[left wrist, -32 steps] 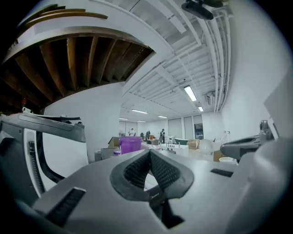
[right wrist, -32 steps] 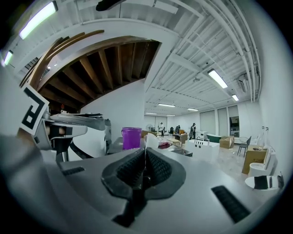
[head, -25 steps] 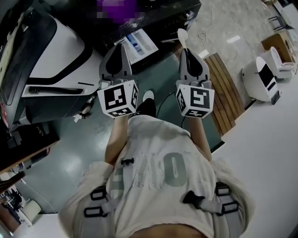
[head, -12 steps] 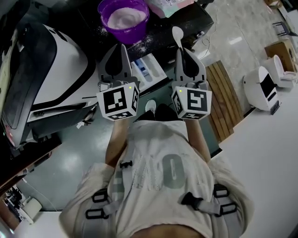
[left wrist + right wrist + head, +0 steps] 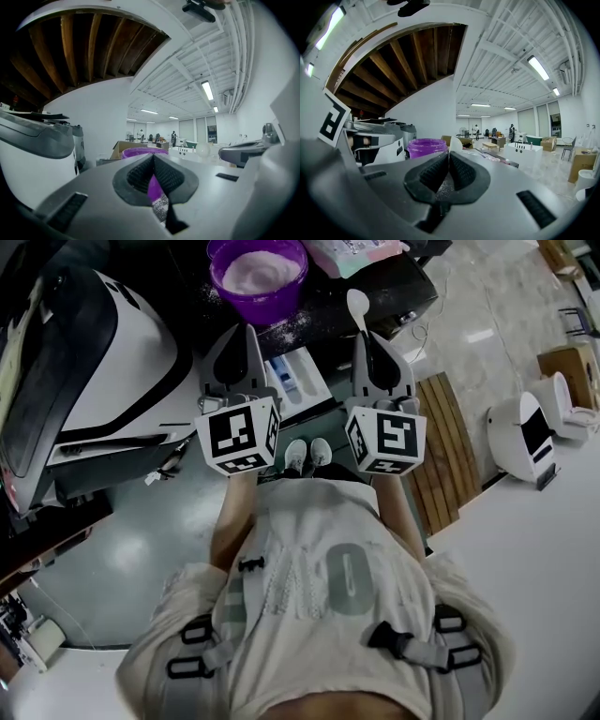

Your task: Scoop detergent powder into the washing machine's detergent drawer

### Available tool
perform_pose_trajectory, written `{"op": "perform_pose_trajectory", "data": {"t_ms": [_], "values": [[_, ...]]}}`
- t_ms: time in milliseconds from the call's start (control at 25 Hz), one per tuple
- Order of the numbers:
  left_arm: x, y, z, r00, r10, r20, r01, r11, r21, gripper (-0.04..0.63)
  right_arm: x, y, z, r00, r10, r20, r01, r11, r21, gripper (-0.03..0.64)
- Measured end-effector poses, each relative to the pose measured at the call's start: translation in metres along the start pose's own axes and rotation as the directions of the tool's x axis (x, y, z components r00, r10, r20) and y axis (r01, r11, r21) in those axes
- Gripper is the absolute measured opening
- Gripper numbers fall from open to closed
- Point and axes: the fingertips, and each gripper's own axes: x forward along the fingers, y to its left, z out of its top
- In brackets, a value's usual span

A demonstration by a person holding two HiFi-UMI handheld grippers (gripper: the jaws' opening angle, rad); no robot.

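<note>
**Left claw** (image 5: pixel 248 334): pads pressed together with nothing between them. It hangs above the near left corner of the drawer, short of the bowl. Its own view (image 5: pixel 153 157) sights the bowl's purple wall through the notch under the tips.

**Right claw** (image 5: pixel 366 341): pinching the thin handle of a white spoon (image 5: pixel 357 304), whose scoop end sticks out ahead over the counter's front edge. Whether it carries powder cannot be told. The right gripper view (image 5: pixel 449 153) shows the pads closed, with the spoon (image 5: pixel 455 143) pale just beyond them.

**Drawer** (image 5: pixel 298 379): white with a blue insert, pulled open under the counter's front. It lies low between the two claws.

**Counter** (image 5: pixel 389 292): dark, with spilled powder dusting its front edge.

**Bowl** (image 5: pixel 258 273): purple, holding white powder, set near the counter's front, beyond the left claw.

**Bag** (image 5: pixel 352 254): pale pink, just right of the bowl.

**Hazards (judged)**
- The slim handle could swivel in the pinch and tip a load.
- The drawer is narrow, so a hurried pour could drop powder on the floor (image 5: pixel 141 549).
- A sideways sweep of either claw could knock the bowl, which stands close to the edge.

**Room**
- Left: hemmed in by a large white-and-black machine (image 5: pixel 112 371).
- Ahead: the counter edge stops forward travel at drawer height.
- Right: open floor and wooden slats (image 5: pixel 450 427).
- Above the bowl: open.
</note>
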Motion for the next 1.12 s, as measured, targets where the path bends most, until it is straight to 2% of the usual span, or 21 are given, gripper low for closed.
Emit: {"op": "perform_pose_trajectory", "data": {"t_ms": [440, 680, 880, 1120], "values": [[-0.001, 0.006, -0.001, 0.998, 0.062, -0.006, -0.062, 0.998, 0.002, 0.020, 0.007, -0.001, -0.006, 0.999, 0.050, -0.009, -0.050, 0.999, 0.014, 0.006], [0.019, 0.025, 0.004, 0.994, 0.107, 0.014, -0.107, 0.994, 0.004, 0.020, 0.033, -0.008, -0.003, 0.998, 0.067, -0.001, -0.067, 0.998, -0.002, 0.006], [0.043, 0.045, 0.020, 0.988, 0.153, 0.039, -0.153, 0.988, 0.009, 0.020, 0.068, -0.014, 0.018, 0.995, 0.096, 0.023, -0.095, 0.995, -0.019, 0.006], [0.062, 0.060, 0.048, 0.981, 0.192, 0.012, -0.192, 0.981, 0.013, 0.020, 0.100, -0.013, 0.057, 0.989, 0.147, 0.019, -0.147, 0.989, -0.029, 0.006]]}}
